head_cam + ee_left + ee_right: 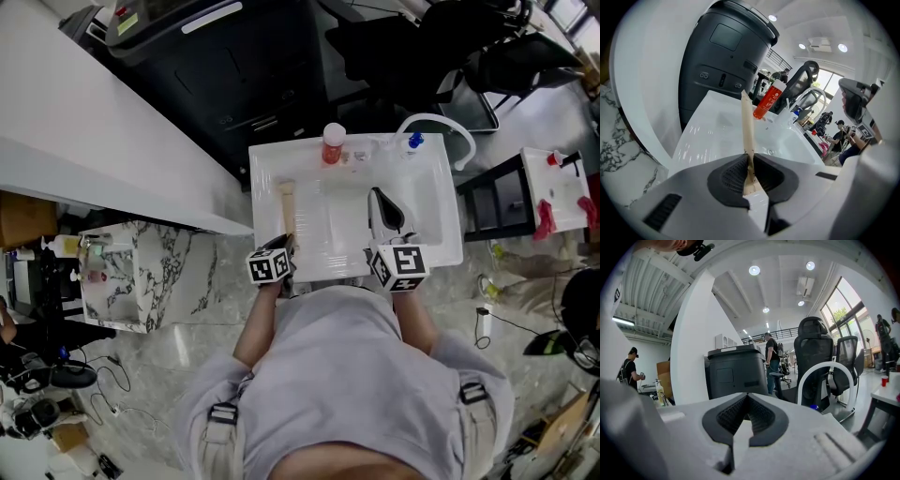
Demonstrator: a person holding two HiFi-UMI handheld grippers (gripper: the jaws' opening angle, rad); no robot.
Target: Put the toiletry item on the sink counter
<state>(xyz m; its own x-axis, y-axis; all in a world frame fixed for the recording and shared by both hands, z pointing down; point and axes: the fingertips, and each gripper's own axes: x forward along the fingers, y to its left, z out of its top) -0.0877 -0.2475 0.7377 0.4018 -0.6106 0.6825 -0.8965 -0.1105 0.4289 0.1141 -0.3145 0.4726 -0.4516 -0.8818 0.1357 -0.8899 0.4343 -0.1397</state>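
A long thin beige toiletry item (pixel 287 204) sticks out over the left part of the white sink counter (pixel 265 173). My left gripper (pixel 285 242) is shut on its near end. In the left gripper view the beige item (pixel 748 126) rises from between the closed pads of the left gripper (pixel 750 160) above the counter (pixel 717 129); whether its far end touches the counter is unclear. My right gripper (pixel 376 197) hovers over the basin, tilted upward. In its own view the right gripper (pixel 747 398) is shut with nothing in it.
A red bottle (pixel 333 144) (pixel 767 99) stands at the counter's back edge. A white arched faucet (pixel 441 127) (pixel 820 376) and a blue-capped item (pixel 413 141) are at the back right. A black bin (pixel 225 66) (pixel 736 373) stands behind the sink, with office chairs (pixel 813 348) beyond.
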